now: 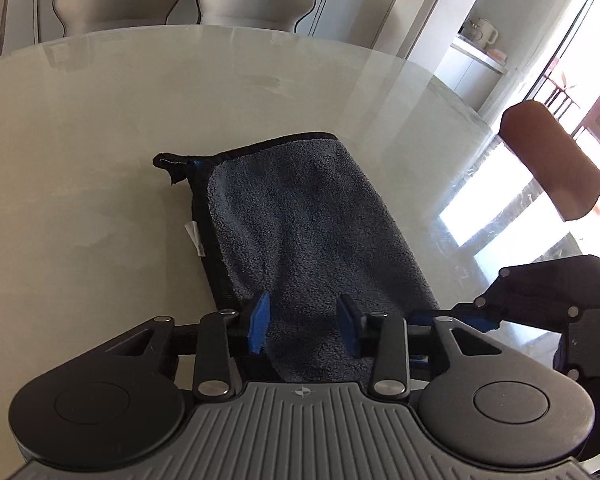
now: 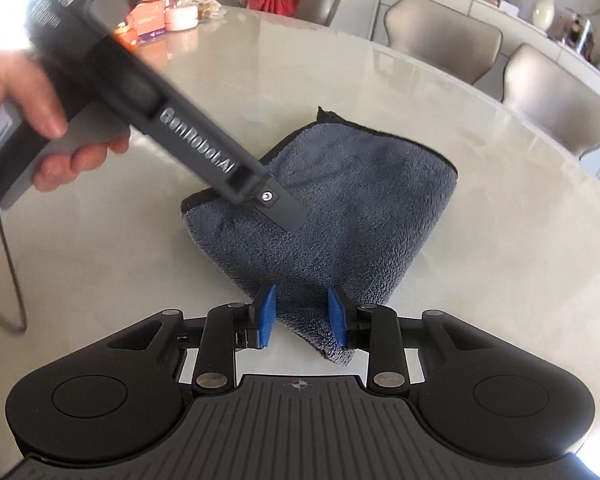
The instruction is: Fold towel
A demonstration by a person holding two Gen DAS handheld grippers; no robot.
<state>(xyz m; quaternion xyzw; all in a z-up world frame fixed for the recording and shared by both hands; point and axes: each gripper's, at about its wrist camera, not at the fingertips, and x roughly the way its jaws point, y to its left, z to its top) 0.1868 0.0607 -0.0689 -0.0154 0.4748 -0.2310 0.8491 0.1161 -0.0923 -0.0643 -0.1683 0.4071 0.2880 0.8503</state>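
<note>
Fluffy grey terry-cloth towel [image 1: 312,224] lies on a glossy, smooth, pale stone-look table [image 1: 100,120].

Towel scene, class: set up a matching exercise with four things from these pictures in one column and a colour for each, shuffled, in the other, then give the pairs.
Things:
1. towel
2. gripper pads
3. table
4. chair at the window

Colours:
A. pale cream
B. brown
C. dark grey with a black hem
D. blue

Pairs: 1-C, 2-D, 3-A, 4-B
</note>
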